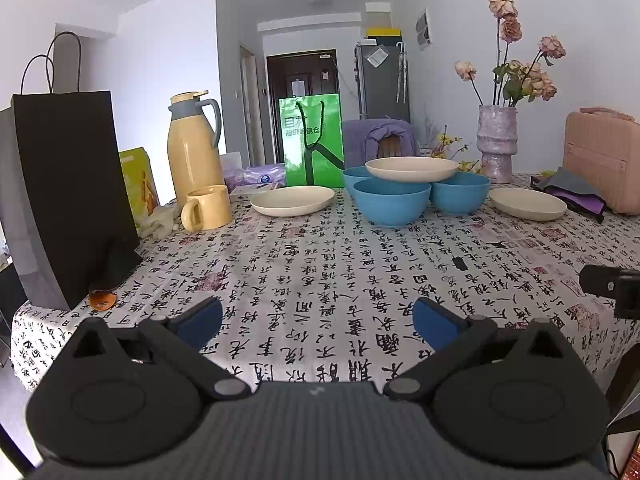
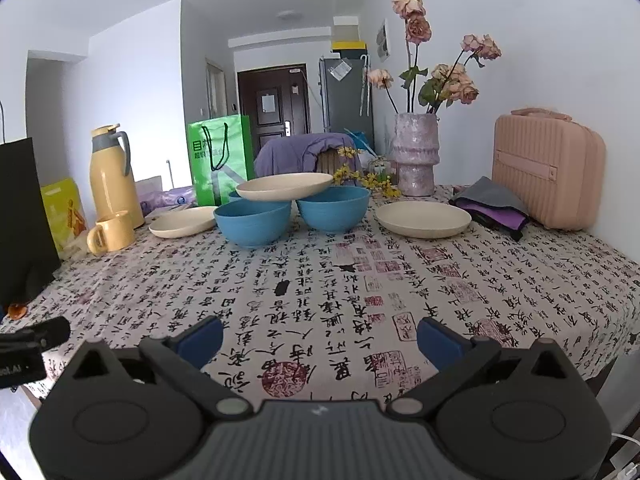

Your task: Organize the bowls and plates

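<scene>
Three blue bowls stand grouped at the far middle of the table. A cream plate rests on top of their rims. A second cream plate lies on the cloth to their left, a third to their right. My left gripper is open and empty above the near table edge, well short of the dishes. My right gripper is open and empty too, beside it on the right.
A black paper bag, a yellow thermos and a yellow mug stand at the left. A green bag is behind. A vase of dried roses, a pink case and folded cloth sit at the right.
</scene>
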The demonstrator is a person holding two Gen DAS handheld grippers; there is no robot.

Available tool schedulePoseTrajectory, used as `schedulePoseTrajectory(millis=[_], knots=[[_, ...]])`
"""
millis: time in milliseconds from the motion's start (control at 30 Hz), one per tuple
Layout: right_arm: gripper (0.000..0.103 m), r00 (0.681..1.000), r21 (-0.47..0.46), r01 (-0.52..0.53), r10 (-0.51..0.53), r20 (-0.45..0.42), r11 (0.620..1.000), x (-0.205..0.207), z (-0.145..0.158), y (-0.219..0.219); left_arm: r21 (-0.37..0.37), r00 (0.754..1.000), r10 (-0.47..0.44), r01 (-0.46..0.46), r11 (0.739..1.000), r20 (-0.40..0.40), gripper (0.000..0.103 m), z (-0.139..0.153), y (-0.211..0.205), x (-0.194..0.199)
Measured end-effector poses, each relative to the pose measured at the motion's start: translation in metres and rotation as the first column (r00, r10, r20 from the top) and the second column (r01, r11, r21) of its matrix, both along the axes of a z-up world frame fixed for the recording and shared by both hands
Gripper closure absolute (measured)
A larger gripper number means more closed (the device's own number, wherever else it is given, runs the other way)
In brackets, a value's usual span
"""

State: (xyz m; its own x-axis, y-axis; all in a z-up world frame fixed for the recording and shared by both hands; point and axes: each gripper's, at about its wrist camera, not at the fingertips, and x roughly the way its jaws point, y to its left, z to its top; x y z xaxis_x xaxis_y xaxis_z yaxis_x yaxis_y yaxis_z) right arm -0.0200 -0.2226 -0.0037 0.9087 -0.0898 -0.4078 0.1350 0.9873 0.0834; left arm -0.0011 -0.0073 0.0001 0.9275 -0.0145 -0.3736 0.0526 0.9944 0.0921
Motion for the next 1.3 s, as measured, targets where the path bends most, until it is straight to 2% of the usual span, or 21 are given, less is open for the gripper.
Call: schedulePoseTrajectory(millis=[133,267,333,533,633,700,867,1100,1300], knots=[[0.0,1.0,0.006,0.002,-0.002,0.024,1.0,-0.001,0.003,-0.001,0.0,1.0,0.006,-0.006,1.0,0.008,0.0,0.001,0.002,0.0],[0.0,0.995,-0.026,-0.025,0.027,0.094,0.999,-0.002,0.002,-0.002,0.036,0.998,-0.014,0.012,0.999,0.064,0.0,0.004,0.0,0.003],[0.0,0.995,-0.036,-0.024,0.027,0.097,0.999,0.003,0.002,-0.006,0.044,0.995,-0.016,0.012,0.999,0.096,0.0,0.006,0.0,0.009],[0.0,0.985,0.03,-0.072,0.066,0.16,0.997,0.023,0.004,-0.031,0.035,0.993,-0.024,0.02,0.999,0.111,0.0,0.01,-0.004,0.036],[0.0,0.985,-0.037,-0.119,0.122,0.125,0.992,0.037,0.005,-0.031,0.052,0.995,-0.036,0.032,0.998,0.094,0.0,0.009,-0.008,0.05],[0.0,0.984,-0.068,-0.122,0.13,0.125,0.99,0.043,0.005,-0.029,0.058,0.997,-0.05,0.047,0.997,0.052,0.0,0.006,-0.008,0.06],[0.0,0.987,-0.041,-0.136,0.139,0.081,0.99,0.064,-0.002,-0.033,0.013,0.997,-0.078,0.078,0.997,-0.024,0.0,0.002,-0.004,0.082],[0.0,0.995,-0.035,-0.09,0.091,0.048,0.995,0.092,-0.001,-0.049,0.008,0.995,-0.093,0.094,0.996,-0.042,0.0,0.007,-0.012,0.117],[0.001,0.998,-0.042,-0.062,0.064,0.025,0.997,0.124,0.003,-0.069,-0.004,0.993,-0.117,0.117,0.993,-0.025,0.0,0.015,-0.026,0.152]])
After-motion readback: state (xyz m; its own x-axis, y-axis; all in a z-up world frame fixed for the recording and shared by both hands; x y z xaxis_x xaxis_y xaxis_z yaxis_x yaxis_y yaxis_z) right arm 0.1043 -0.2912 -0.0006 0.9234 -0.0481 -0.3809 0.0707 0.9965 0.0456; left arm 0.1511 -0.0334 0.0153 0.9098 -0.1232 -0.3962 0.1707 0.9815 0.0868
